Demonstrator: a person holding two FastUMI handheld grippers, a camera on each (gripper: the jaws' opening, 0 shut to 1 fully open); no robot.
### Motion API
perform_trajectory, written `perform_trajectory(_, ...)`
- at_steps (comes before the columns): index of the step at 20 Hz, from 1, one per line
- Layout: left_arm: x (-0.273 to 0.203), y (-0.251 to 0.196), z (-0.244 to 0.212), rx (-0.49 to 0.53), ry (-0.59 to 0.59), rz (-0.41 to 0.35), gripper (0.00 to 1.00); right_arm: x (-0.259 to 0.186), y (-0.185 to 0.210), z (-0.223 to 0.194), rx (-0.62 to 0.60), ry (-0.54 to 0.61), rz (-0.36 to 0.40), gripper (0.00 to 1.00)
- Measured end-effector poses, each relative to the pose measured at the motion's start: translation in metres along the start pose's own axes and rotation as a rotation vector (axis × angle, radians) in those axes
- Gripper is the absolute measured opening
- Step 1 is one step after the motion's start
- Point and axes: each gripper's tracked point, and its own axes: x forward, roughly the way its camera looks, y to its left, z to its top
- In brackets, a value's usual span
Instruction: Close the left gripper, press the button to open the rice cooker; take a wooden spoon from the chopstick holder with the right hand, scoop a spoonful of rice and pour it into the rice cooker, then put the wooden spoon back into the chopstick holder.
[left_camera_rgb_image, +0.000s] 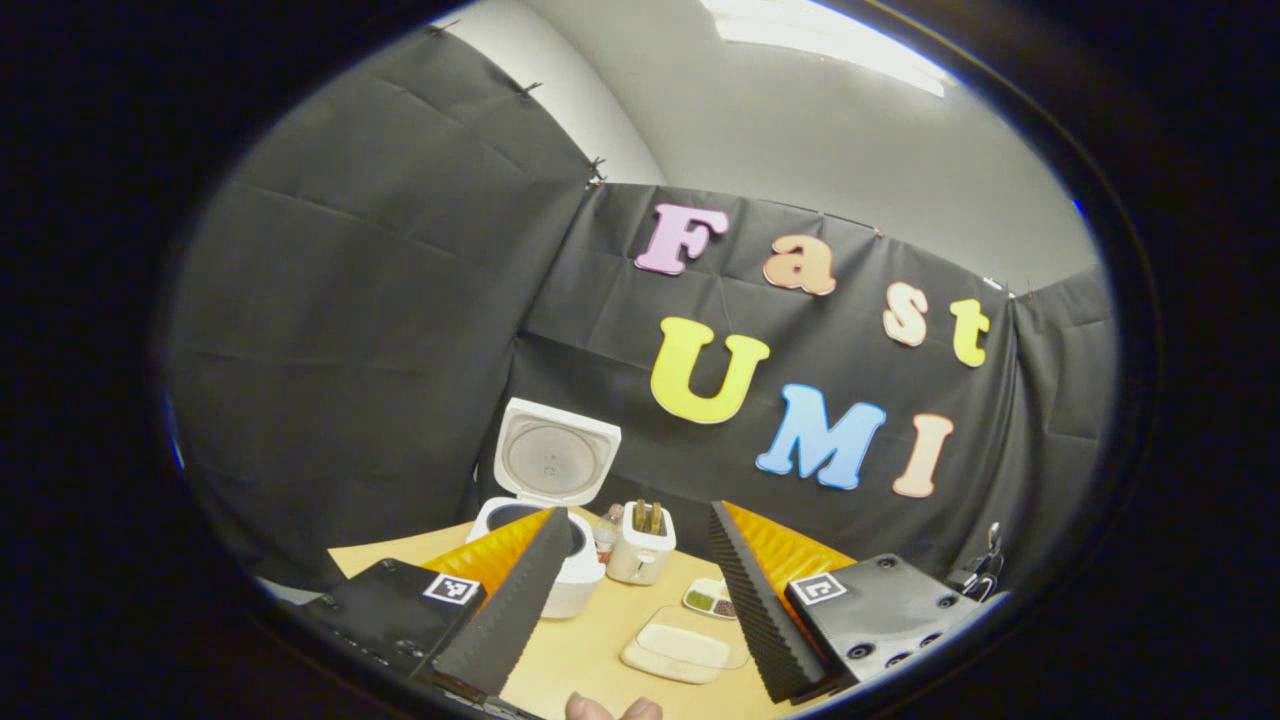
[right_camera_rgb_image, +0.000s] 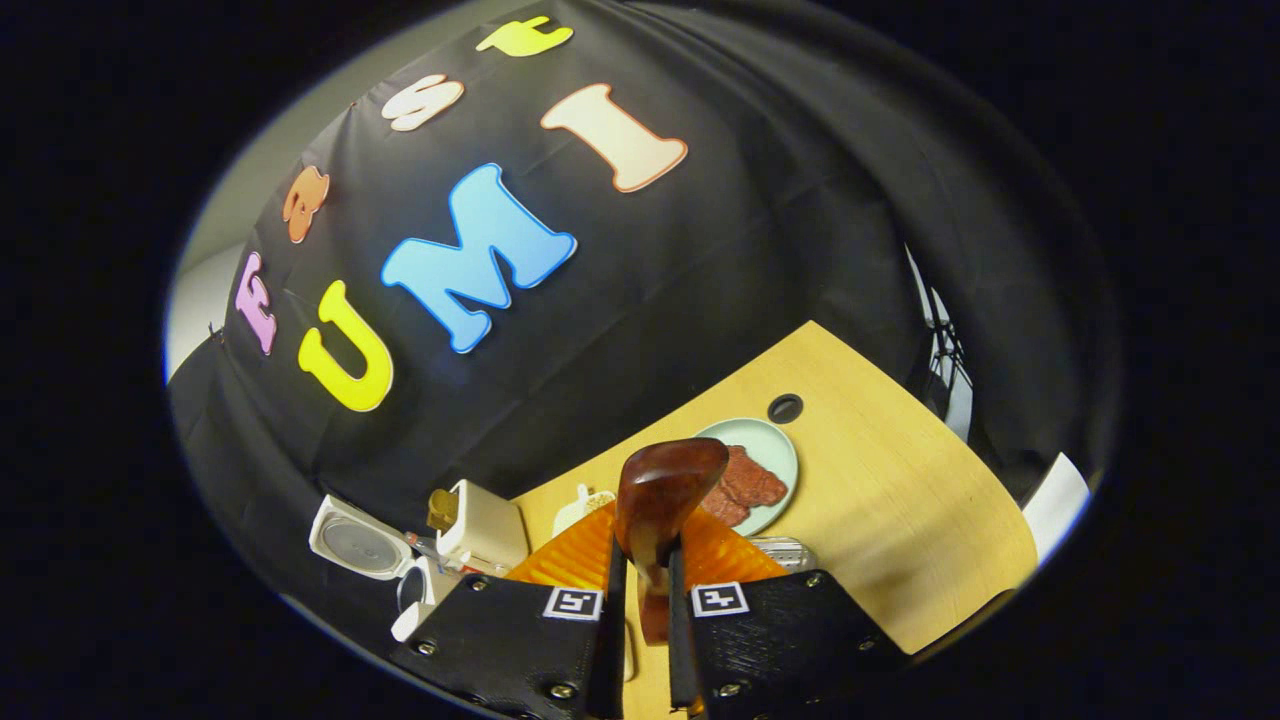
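Rice cooker (left_camera_rgb_image: 545, 520) sits far left on the table with its lid flipped up, chopstick holder (left_camera_rgb_image: 641, 545) just beside it. Left gripper (left_camera_rgb_image: 630, 590) hangs with fingers spread, holding nothing. Right gripper (right_camera_rgb_image: 641, 600) is pinched on the wooden spoon (right_camera_rgb_image: 665, 490), bowl poking out past the fingertips. Spoon's probably light, stiff and a bit slick, so gripping low on the handle near the bowl should stop it twisting.

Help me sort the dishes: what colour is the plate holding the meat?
Pale mint green plate, clearest in the right gripper view.

Glossy wooden spoon (right_camera_rgb_image: 668, 482), matt wood table (right_camera_rgb_image: 900, 520)
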Motion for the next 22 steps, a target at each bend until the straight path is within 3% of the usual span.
perform_trajectory(3,-0.003,-0.022,-0.003,0.057,0.018,-0.007,0.92,0.015,-0.030,-0.001,-0.016,-0.007,-0.060,0.18)
perform_trajectory(9,-0.016,-0.025,-0.006,0.086,0.039,0.033,0.93,0.044,-0.054,-0.019,-0.069,0.007,-0.128,0.18)
perform_trajectory(15,-0.021,-0.027,-0.016,0.093,0.067,0.053,0.92,0.050,-0.057,-0.044,-0.171,0.045,-0.132,0.18)
perform_trajectory(19,-0.018,-0.037,-0.019,0.102,0.069,0.035,0.93,0.038,-0.059,-0.044,-0.223,0.022,-0.123,0.24)
perform_trajectory(20,-0.015,-0.040,-0.020,0.098,0.070,0.027,0.93,0.034,-0.066,-0.040,-0.241,0.016,-0.143,0.31)
perform_trajectory(22,-0.013,-0.046,-0.022,0.089,0.072,0.013,0.93,0.026,-0.069,-0.045,-0.256,0.060,-0.137,0.35)
